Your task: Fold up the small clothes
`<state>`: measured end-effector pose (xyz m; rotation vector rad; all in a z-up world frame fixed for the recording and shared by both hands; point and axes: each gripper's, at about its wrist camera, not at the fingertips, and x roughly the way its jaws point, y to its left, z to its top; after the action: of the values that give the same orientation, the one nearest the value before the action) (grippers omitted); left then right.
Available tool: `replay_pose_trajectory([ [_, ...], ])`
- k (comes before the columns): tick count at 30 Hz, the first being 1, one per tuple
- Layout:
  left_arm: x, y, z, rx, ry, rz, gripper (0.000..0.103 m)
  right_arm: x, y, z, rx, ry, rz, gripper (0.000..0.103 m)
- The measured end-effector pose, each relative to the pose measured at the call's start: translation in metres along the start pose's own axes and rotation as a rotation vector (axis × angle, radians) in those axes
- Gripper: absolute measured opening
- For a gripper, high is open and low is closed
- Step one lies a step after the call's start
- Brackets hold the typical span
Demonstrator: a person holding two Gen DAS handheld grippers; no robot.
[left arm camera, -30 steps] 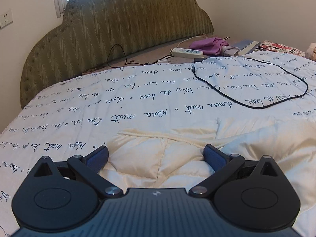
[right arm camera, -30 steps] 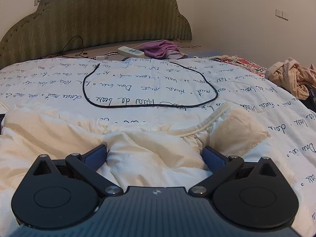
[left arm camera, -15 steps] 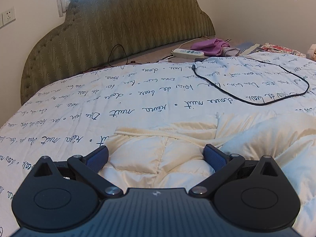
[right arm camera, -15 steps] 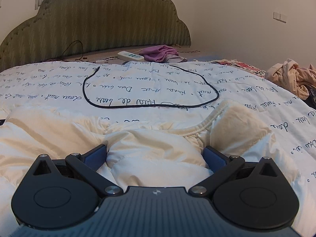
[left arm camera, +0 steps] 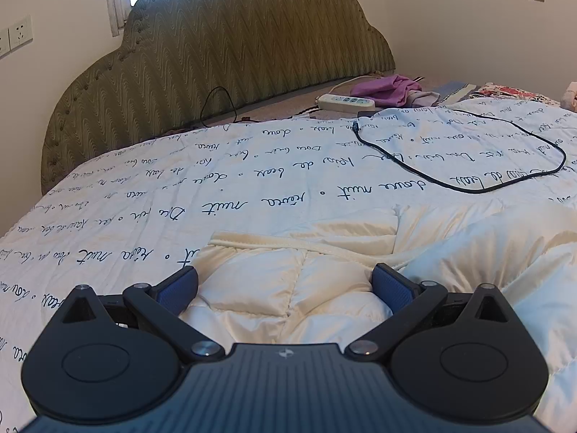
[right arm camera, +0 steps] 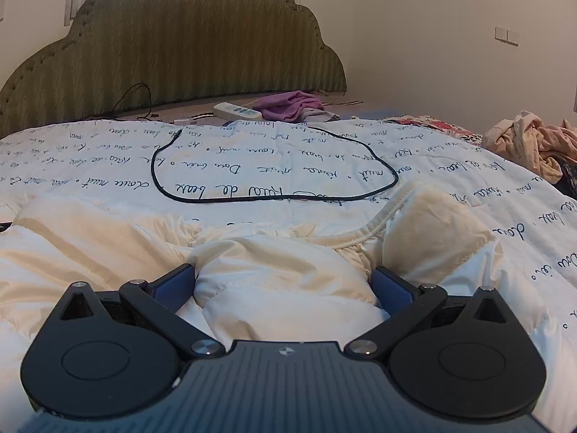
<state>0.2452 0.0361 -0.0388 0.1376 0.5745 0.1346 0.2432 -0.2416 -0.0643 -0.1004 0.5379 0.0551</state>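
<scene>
A cream quilted padded garment (left arm camera: 450,252) lies crumpled on the bed, with a ribbed cream trim (left arm camera: 274,242) along its far edge. My left gripper (left arm camera: 285,283) is open low over its left part, blue pads on either side of a puffed panel. In the right wrist view the same garment (right arm camera: 108,238) spreads across the foreground, a fleecy-lined flap (right arm camera: 432,227) turned up at right. My right gripper (right arm camera: 283,281) is open, straddling a raised fold of the fabric.
The bed has a white cover with dark script (left arm camera: 252,180). A black cable (left arm camera: 505,151) loops beyond the garment. A power strip (left arm camera: 344,103) and purple cloth (left arm camera: 389,88) lie by the green headboard (left arm camera: 216,54). A pile of beige clothes (right arm camera: 530,144) is at right.
Both grippers have lowered and moved slightly forward over the garment, staying open. The right flap and the puffed fabric have risen closer to the cameras.
</scene>
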Motion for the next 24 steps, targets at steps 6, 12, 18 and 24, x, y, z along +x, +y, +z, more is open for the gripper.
replay_pose_trajectory([
  [6,0.0,-0.001,0.0,0.004,-0.003,0.005,0.103,-0.001,0.0,-0.001,0.002,-0.002,-0.001,0.103],
  [12,0.001,-0.002,0.001,0.008,0.005,0.001,0.103,-0.001,-0.004,0.003,0.022,0.01,0.013,0.103],
  [18,-0.01,0.015,0.012,-0.054,0.028,-0.052,0.103,-0.043,-0.025,0.015,0.144,-0.016,0.074,0.103],
  [24,-0.055,-0.01,0.031,-0.004,-0.047,-0.138,0.103,-0.11,-0.059,0.016,0.16,-0.112,0.071,0.103],
])
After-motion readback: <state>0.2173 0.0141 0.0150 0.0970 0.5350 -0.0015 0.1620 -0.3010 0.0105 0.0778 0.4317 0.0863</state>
